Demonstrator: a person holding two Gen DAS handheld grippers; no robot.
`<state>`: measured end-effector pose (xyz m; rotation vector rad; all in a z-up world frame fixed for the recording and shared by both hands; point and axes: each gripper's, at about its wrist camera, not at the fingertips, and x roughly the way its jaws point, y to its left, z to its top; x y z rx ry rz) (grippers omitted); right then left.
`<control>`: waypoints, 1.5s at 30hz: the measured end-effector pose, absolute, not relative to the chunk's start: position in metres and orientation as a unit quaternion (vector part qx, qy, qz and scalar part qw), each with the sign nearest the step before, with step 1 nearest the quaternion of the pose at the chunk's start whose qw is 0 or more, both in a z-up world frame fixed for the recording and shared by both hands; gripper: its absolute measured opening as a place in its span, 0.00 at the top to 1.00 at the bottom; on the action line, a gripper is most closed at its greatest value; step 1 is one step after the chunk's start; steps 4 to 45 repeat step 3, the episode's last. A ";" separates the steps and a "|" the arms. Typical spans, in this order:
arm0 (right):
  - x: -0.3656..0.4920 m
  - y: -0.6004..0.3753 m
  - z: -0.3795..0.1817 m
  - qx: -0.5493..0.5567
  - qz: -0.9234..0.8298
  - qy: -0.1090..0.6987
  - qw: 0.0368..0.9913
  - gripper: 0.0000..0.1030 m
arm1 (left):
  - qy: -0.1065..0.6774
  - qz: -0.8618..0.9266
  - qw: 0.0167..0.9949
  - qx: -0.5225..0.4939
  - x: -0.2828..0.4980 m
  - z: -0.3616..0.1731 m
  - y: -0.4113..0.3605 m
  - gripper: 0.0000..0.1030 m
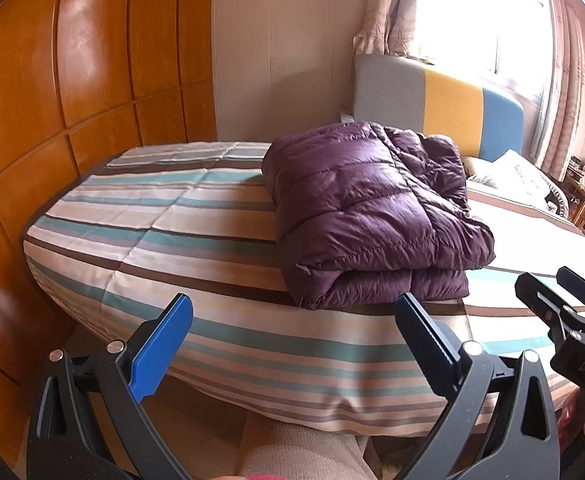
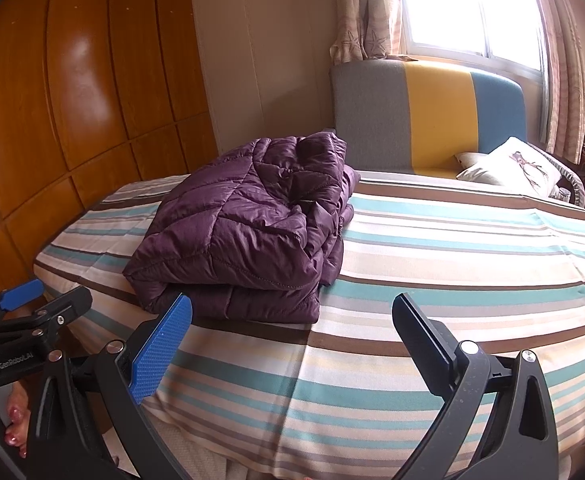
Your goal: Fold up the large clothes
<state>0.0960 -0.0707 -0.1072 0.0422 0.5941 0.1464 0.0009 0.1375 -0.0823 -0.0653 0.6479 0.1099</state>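
- your left gripper [image 1: 294, 338] hangs off the near edge of the bed with its fingers spread wide and nothing between them; your right gripper [image 2: 292, 340] is likewise spread wide and holds nothing, off the same near edge of the bed.
- the bed [image 1: 196, 216] is the landmark: it fills the middle of both views, covered in a sheet of teal, brown, cream and white stripes that drapes over its near edge.
- a glossy orange wooden wardrobe [image 1: 72, 80] stands along the bed's left side, running back toward the wall.
- at the far end of the bed the headboard [image 2: 420, 120] rises in three panels: grey, yellow, blue.
- behind the headboard a bright window [image 2: 468, 12] is framed by patterned curtains [image 2: 360, 12].
- the purple quilted jacket [image 1: 368, 208] lies on the bed, folded into a thick stack of layers, toward the bed's left half and near its front edge; neither of your grippers touches it.
- a white pillow [image 2: 512, 168] rests at the bed's far right corner, against the headboard.
- your right gripper shows at the right border of the left wrist view, beside the bed's near edge; your left one shows at the left border of the right wrist view.
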 end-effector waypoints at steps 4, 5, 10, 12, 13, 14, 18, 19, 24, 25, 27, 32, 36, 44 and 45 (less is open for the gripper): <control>0.098 -0.071 -0.110 0.022 0.072 0.297 0.952 0.03 | 0.328 0.054 0.942 -0.040 0.004 -0.085 0.140 0.02; 0.098 -0.071 -0.110 0.022 0.072 0.297 0.952 0.03 | 0.328 0.054 0.942 -0.040 0.004 -0.085 0.140 0.02; 0.098 -0.071 -0.110 0.022 0.072 0.297 0.952 0.03 | 0.328 0.054 0.942 -0.040 0.004 -0.085 0.140 0.02; 0.098 -0.071 -0.110 0.022 0.072 0.297 0.952 0.03 | 0.328 0.054 0.942 -0.040 0.004 -0.085 0.140 0.02; 0.098 -0.071 -0.110 0.022 0.072 0.297 0.952 0.03 | 0.328 0.054 0.942 -0.040 0.004 -0.085 0.140 0.02; 0.098 -0.071 -0.110 0.022 0.072 0.297 0.952 0.03 | 0.328 0.054 0.942 -0.040 0.004 -0.085 0.140 0.02; 0.098 -0.071 -0.110 0.022 0.072 0.297 0.952 0.03 | 0.328 0.054 0.942 -0.040 0.004 -0.085 0.140 0.02; 0.098 -0.071 -0.110 0.022 0.072 0.297 0.952 0.03 | 0.328 0.054 0.942 -0.040 0.004 -0.085 0.140 0.02; 0.098 -0.071 -0.110 0.022 0.072 0.297 0.952 0.03 | 0.328 0.054 0.942 -0.040 0.004 -0.085 0.140 0.02; 0.098 -0.071 -0.110 0.022 0.072 0.297 0.952 0.03 | 0.328 0.054 0.942 -0.040 0.004 -0.085 0.140 0.02; 0.098 -0.071 -0.110 0.022 0.072 0.297 0.952 0.03 | 0.328 0.054 0.942 -0.040 0.004 -0.085 0.140 0.02; 0.098 -0.071 -0.110 0.022 0.072 0.297 0.952 0.03 | 0.328 0.054 0.942 -0.040 0.004 -0.085 0.140 0.02; 0.098 -0.071 -0.110 0.022 0.072 0.297 0.952 0.03 | 0.328 0.054 0.942 -0.040 0.004 -0.085 0.140 0.02; 0.098 -0.071 -0.110 0.022 0.072 0.297 0.952 0.03 | 0.328 0.054 0.942 -0.040 0.004 -0.085 0.140 0.02; 0.098 -0.071 -0.110 0.022 0.072 0.297 0.952 0.03 | 0.328 0.054 0.942 -0.040 0.004 -0.085 0.140 0.02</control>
